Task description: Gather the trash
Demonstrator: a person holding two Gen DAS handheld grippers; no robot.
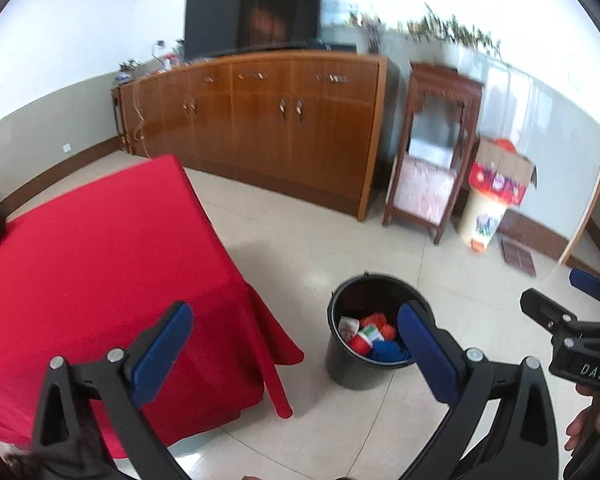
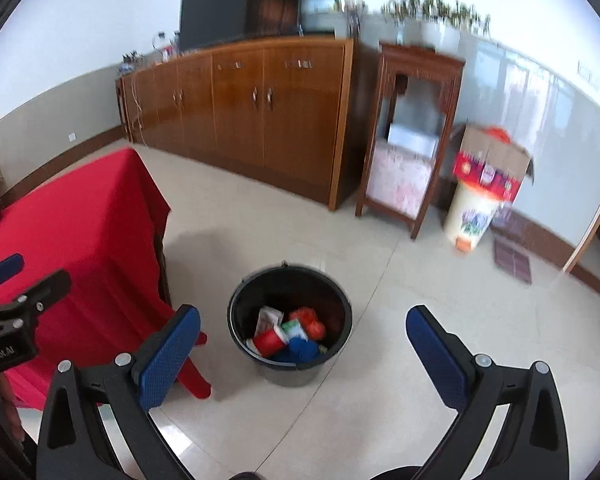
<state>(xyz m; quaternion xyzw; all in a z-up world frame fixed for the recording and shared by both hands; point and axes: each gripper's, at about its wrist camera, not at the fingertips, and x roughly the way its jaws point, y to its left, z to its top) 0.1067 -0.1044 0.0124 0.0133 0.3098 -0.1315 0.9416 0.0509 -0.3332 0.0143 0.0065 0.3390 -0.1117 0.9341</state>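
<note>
A black bucket (image 1: 342, 368) (image 2: 336, 312) stands on the tiled floor beside the red-clothed table. Inside it lies trash: a red cup (image 2: 269, 342), a white packet (image 2: 269, 317), something orange (image 2: 310, 322) and something blue (image 2: 300, 350). My left gripper (image 1: 296, 354) is open and holds nothing; it hangs over the table's corner, left of the bucket. My right gripper (image 2: 304, 354) is open and holds nothing, above the near rim of the bucket. Each gripper shows at the edge of the other's view, the right gripper (image 1: 556, 304) and the left gripper (image 2: 16, 280).
The table with a red cloth (image 1: 92, 264) (image 2: 84, 220) fills the left. A long wooden sideboard (image 1: 268, 120) with a TV (image 1: 256, 8) lines the far wall. A wooden stand (image 1: 432, 148), a cardboard box (image 1: 500, 172) on a white bin (image 1: 480, 220) sit at the right.
</note>
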